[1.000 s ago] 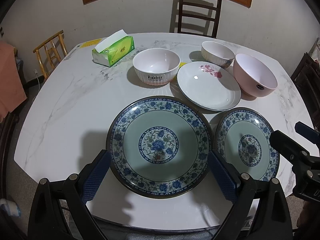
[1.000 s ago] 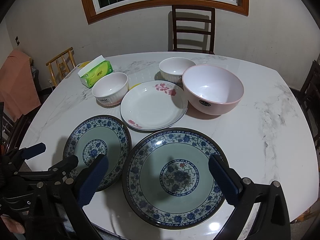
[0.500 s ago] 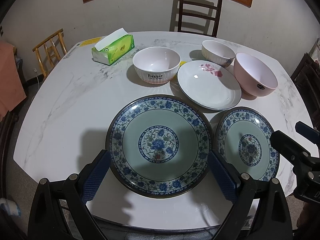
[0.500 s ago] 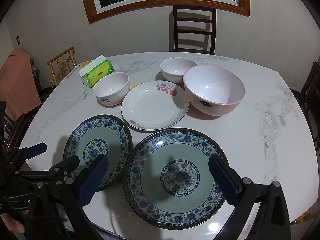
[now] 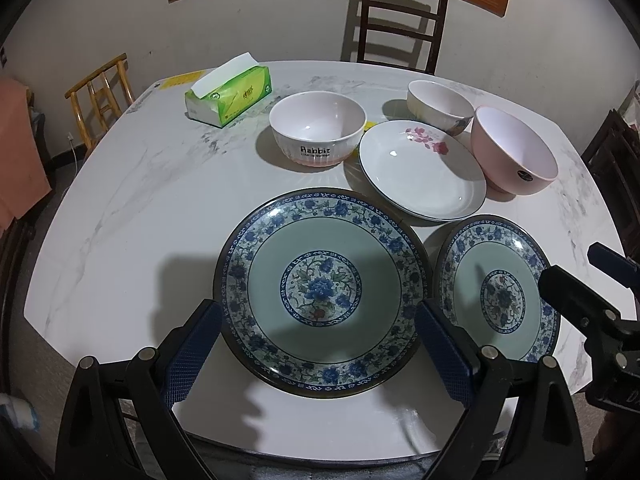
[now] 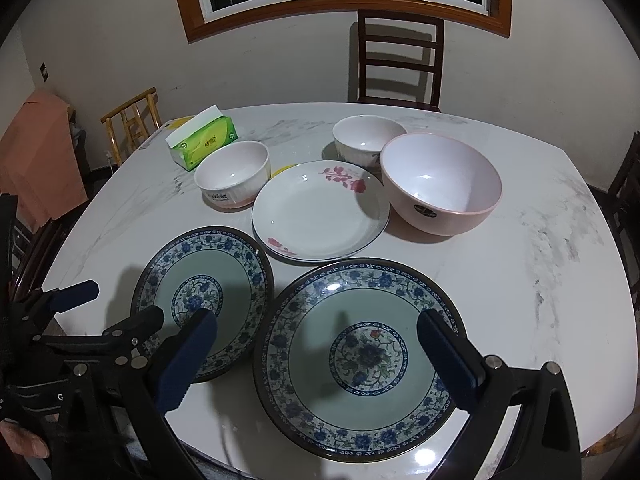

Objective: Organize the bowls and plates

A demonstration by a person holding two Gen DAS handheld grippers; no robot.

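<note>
Left gripper [image 5: 318,354]: black arms with blue pads, spread wide open, holding nothing. It hangs over the near edge of the left blue plate, one pad at each side.
Right gripper [image 6: 316,354]: same kind, also wide open and holding nothing. It hangs over the near part of the right blue plate.
Left blue plate [image 5: 323,296]: round blue-flowered plate with a green middle and dark rim. It lies flat near the front edge of the white marble table [image 5: 132,208].
Right blue plate [image 6: 362,356]: round, with the same blue flowers and green middle. It lies flat just beside the left blue plate. Their rims are very close; I cannot tell if they touch.
White plate [image 5: 420,168]: round white plate with pink flowers and a thin dark rim. It sits behind the two blue plates, near the middle of the table.
Rabbit bowl [image 5: 317,128]: white ribbed bowl with the word "Rabbit" on its side. It stands just left of the white plate.
Pink bowl [image 6: 440,182]: big round pink bowl, white inside, just right of the white plate.
Small bowl [image 6: 364,138]: small white bowl behind the white plate and beside the pink bowl.
Tissue pack [image 5: 228,94]: green pack with a white tissue sticking up, far back on the left.
Dark chair [image 6: 396,60]: dark wooden chair behind the table, by the wall.
</note>
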